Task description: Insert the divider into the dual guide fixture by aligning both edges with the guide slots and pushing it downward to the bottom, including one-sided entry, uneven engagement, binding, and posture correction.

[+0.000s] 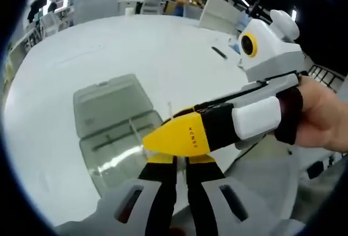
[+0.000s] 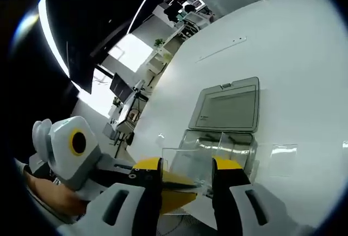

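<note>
Left gripper (image 1: 181, 162) jaws rise from the bottom of the left gripper view, close together with only a thin gap; cannot tell if they pinch anything. Right gripper (image 1: 174, 138) crosses just over their tips, held in a hand (image 1: 321, 119). Clear plastic fixture (image 1: 117, 132) sits on the white table (image 1: 163, 51) just beyond, hinged lid (image 1: 109, 103) lying open flat behind it. Thin clear divider (image 1: 169, 110) stands upright by the right gripper's yellow tip, hard to see. In the right gripper view the right gripper (image 2: 187, 173) jaws are apart, with the clear divider (image 2: 187, 165) between them over the fixture (image 2: 223, 146); contact unclear. Left gripper (image 2: 171, 184) reaches in from the left below the divider. Small dark item (image 1: 219, 53) lies farther off on the table.
</note>
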A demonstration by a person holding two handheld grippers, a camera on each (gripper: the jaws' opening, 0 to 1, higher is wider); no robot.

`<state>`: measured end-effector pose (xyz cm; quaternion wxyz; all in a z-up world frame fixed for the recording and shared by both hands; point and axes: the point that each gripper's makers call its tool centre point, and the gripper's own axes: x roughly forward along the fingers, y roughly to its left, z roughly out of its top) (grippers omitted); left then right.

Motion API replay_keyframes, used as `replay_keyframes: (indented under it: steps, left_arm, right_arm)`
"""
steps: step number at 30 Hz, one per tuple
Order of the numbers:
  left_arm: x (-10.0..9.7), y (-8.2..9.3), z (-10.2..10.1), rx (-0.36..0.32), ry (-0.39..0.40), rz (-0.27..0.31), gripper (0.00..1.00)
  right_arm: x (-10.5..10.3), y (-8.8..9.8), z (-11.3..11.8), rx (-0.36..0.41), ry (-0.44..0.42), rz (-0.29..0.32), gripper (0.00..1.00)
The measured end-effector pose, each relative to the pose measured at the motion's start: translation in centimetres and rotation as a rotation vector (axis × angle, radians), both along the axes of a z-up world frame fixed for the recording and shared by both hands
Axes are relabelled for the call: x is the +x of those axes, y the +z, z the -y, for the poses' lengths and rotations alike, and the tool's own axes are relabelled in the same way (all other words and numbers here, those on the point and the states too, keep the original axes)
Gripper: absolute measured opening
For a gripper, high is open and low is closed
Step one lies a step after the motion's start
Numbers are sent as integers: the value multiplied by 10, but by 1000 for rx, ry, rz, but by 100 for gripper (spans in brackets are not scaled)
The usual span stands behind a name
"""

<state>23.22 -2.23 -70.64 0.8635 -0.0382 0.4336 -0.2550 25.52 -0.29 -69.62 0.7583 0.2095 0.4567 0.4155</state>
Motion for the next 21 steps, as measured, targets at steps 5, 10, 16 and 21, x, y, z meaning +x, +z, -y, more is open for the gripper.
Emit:
replay_keyframes:
  steps: [5, 10, 16, 21]
  left_arm:
    - [1, 0, -1, -16, 0, -5, 2]
    - [2, 1, -1, -54, 8, -24, 2]
    - [2, -1, 2, -109, 21, -59, 2]
    - [4, 0, 2, -143, 51, -84, 3]
  right_arm:
    - [1, -1, -1, -7, -2, -1, 32]
    - [2, -2, 0, -7, -12, -16, 32]
    - [4, -4, 0, -12, -17, -34, 32]
    - [6, -4, 1, -10, -30, -44, 31]
